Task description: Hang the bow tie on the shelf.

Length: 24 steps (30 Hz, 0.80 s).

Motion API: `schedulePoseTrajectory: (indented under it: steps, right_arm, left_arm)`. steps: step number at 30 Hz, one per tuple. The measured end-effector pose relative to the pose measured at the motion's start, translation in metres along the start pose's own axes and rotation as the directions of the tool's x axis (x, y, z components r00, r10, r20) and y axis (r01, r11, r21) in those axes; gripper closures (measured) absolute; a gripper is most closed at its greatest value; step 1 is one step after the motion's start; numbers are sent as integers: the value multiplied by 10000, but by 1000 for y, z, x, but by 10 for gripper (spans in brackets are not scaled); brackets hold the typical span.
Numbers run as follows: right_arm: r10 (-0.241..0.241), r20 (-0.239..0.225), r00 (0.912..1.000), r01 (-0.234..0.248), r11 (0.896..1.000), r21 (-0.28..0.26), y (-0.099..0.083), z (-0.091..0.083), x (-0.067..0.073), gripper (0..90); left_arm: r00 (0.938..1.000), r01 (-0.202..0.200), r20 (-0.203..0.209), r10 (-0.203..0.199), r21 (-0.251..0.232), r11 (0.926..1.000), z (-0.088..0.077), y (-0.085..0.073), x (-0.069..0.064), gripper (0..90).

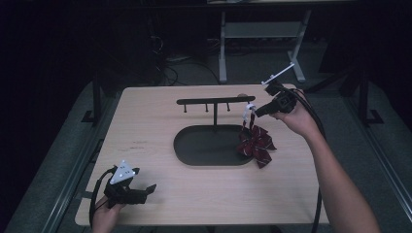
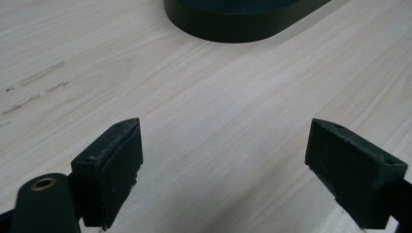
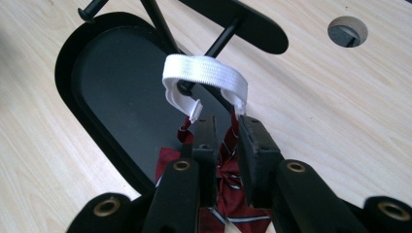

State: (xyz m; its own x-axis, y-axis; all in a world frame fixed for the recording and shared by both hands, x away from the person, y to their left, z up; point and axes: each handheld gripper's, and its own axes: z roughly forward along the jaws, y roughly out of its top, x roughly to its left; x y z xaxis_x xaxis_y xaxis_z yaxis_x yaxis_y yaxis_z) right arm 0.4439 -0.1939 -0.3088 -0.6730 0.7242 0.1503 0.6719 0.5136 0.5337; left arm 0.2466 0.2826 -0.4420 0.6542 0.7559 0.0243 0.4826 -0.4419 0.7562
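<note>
Ribbed white elastic loop arches above glossy striped bow.

The right gripper's jaws hide most of the red bow, cut off below.

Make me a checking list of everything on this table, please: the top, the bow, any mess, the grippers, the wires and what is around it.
Surface: pale wood table, a few faint scuff marks, round hole near the far edge.
Job's things: red striped bow with white strap looped at a peg of the black hanger stand; the bow hangs over the rim of the stand's oval tray.
Clutter: nothing seen.
Grippers: right gripper nearly closed around the bow's band; left gripper open, empty, low over the table.
Cables: black cable trails from each gripper.
Surroundings: dark floor, grey table legs, loose cables behind.
</note>
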Motion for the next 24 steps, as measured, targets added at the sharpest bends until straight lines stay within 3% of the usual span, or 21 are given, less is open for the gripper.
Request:
schedulePoseTrajectory:
  steps: [24]
  right_arm:
    - [326,-318,9990,-336,9989,-322,-34,-4,-3,696]
  left_arm:
    - [10000,-37,-77,37,-1,10000,-1,-1,-2,135]
